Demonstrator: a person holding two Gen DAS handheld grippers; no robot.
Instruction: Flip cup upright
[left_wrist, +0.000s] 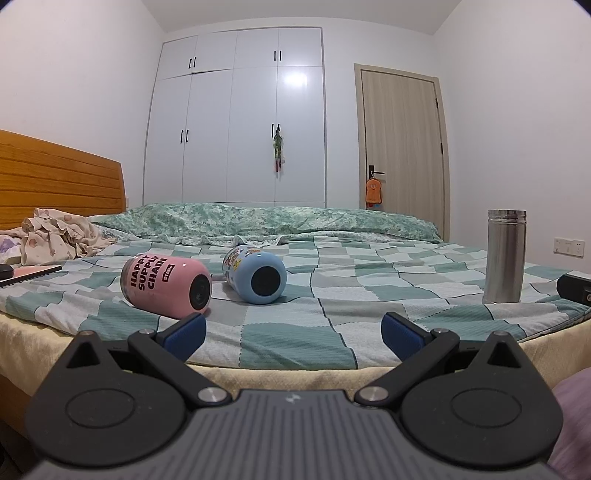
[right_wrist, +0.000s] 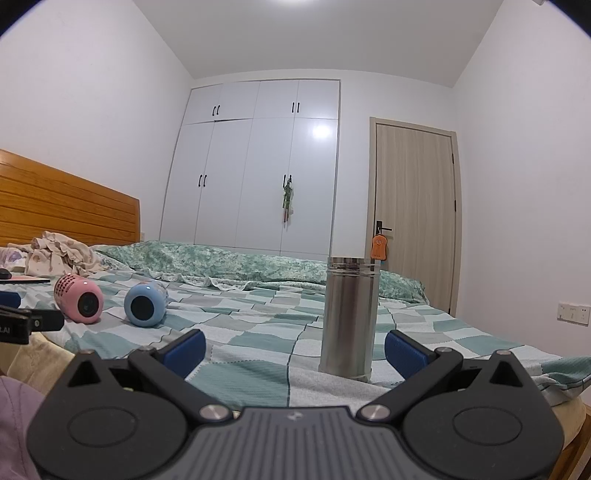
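Pink cup (left_wrist: 166, 286) and blue cup (left_wrist: 255, 277) lie sideways on bed (left_wrist: 332, 295) — steel cup (right_wrist: 349, 319) upright; left gripper (left_wrist: 293, 332) and right gripper (right_wrist: 295, 349) both spread, empty.

Both wrist views look low across the bed (left_wrist: 295, 332) toward the wardrobe (right_wrist: 258, 166).

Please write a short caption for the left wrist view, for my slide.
Open left gripper faces a pink cup and a blue cup lying on the bed; a steel flask stands upright.
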